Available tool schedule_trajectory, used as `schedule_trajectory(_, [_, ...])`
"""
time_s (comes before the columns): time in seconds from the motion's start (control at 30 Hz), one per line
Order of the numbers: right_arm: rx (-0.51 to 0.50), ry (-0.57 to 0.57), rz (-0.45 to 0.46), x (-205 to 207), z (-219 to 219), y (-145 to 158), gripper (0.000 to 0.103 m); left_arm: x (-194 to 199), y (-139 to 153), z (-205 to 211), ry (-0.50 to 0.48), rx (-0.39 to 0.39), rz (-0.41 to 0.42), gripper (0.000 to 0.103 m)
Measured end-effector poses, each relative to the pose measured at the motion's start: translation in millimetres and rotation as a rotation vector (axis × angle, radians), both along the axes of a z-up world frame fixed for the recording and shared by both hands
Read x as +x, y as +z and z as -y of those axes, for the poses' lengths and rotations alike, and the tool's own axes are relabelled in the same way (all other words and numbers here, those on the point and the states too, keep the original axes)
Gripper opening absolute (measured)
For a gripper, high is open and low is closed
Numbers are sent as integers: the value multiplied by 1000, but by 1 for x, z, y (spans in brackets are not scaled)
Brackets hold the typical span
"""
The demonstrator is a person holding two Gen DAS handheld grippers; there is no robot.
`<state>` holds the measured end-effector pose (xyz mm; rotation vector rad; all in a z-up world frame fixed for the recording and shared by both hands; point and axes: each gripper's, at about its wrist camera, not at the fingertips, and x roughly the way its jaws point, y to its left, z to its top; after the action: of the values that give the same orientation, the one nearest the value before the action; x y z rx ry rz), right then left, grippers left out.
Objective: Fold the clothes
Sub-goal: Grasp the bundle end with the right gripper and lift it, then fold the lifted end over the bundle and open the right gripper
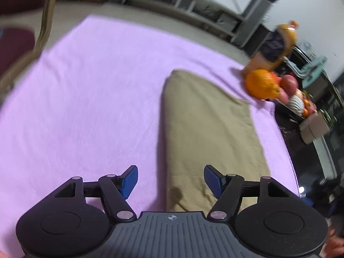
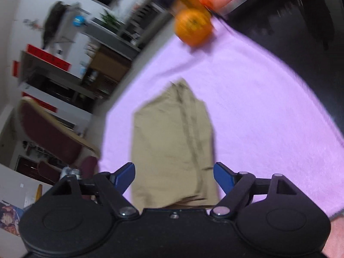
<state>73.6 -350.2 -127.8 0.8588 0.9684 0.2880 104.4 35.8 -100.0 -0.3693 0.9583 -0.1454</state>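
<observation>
A tan garment (image 1: 206,133) lies folded into a long strip on the lilac cloth (image 1: 90,90) that covers the table. My left gripper (image 1: 171,181) hovers open above the strip's near end, its blue pads (image 1: 130,181) spread wide with nothing between them. In the right wrist view the same tan garment (image 2: 172,144) shows stacked layers at its near edge and a seam along its right side. My right gripper (image 2: 174,177) is open above that near edge, holding nothing. Both views are blurred.
An orange (image 1: 261,83) and an orange bag (image 1: 273,47) sit at the far right corner of the lilac cloth, with more fruit on a dark surface (image 1: 301,150) beside it. Shelving (image 1: 193,6) and a maroon chair (image 2: 49,133) stand beyond the table.
</observation>
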Motion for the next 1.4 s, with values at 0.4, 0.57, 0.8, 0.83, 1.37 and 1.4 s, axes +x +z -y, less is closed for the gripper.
schedule_trajectory(0.4, [152,123,-96,52,1,-59,43,46,-39,-4,-128,-233,-40,63])
schedule_trajectory(0.57, [225,100,-30,71,-15,-65,51,50,-33,21,-169,-159,-25,66])
schedule_trajectory(0.8, [-145,94,64,56,-58,-25,13,33,-1,76,-228,120,90,39])
schedule_trajectory(0.83, [-149,96,85,51,-58,-17,11,28,6,84,-241,155,112,36])
schedule_trajectory(1.37, [-331,-125,251,-3,76,69,10,24,48,261,-409,172,312,34])
schedule_trajectory(1.4, [-357,-128,247,2,84,65,10,31,41,271,-408,161,288,37])
